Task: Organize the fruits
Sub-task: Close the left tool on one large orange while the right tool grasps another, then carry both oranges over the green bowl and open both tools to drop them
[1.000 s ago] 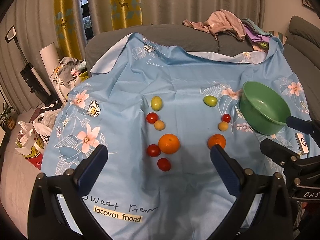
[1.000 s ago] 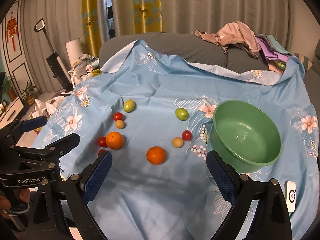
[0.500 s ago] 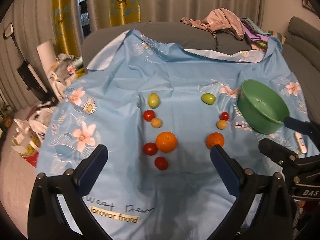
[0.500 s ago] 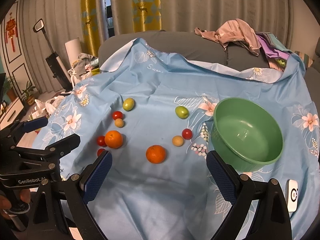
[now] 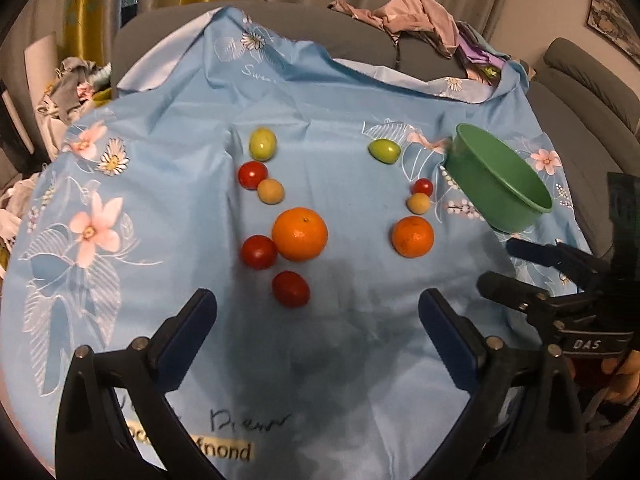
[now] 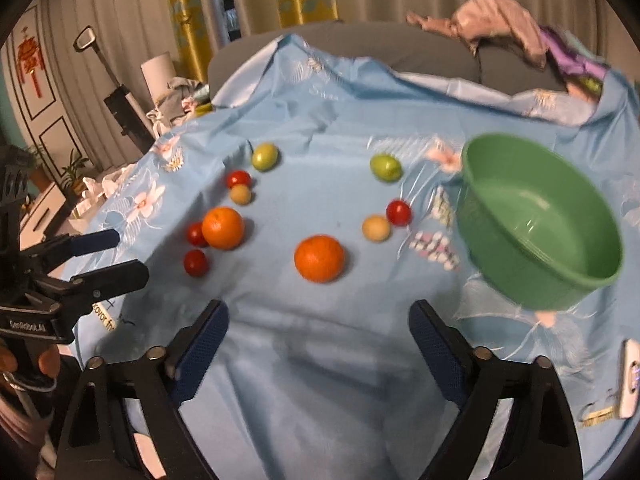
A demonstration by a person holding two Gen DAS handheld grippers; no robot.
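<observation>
Fruits lie in two groups on a blue floral cloth [image 5: 180, 208]. The left group has a big orange [image 5: 299, 233], several red tomatoes [image 5: 291, 289], a tan fruit [image 5: 271, 191] and a yellow-green fruit [image 5: 263, 143]. The right group has an orange [image 5: 412, 236] [image 6: 319, 258], a tan fruit [image 6: 376, 228], a red tomato [image 6: 399, 212] and a green fruit [image 6: 385, 167]. An empty green bowl [image 6: 540, 220] [image 5: 500, 184] stands to the right. My left gripper [image 5: 316, 320] is open, just before the tomatoes. My right gripper [image 6: 318, 330] is open, before the right orange.
A grey sofa with a heap of clothes [image 5: 416, 20] lies beyond the cloth. A white remote [image 6: 628, 384] lies at the cloth's right front. A vacuum, a paper roll and clutter [image 6: 160, 80] stand at the far left.
Both grippers have moved forward and lower toward the fruits, which now appear larger. The right view is blurred by motion. Both stay open and empty.
</observation>
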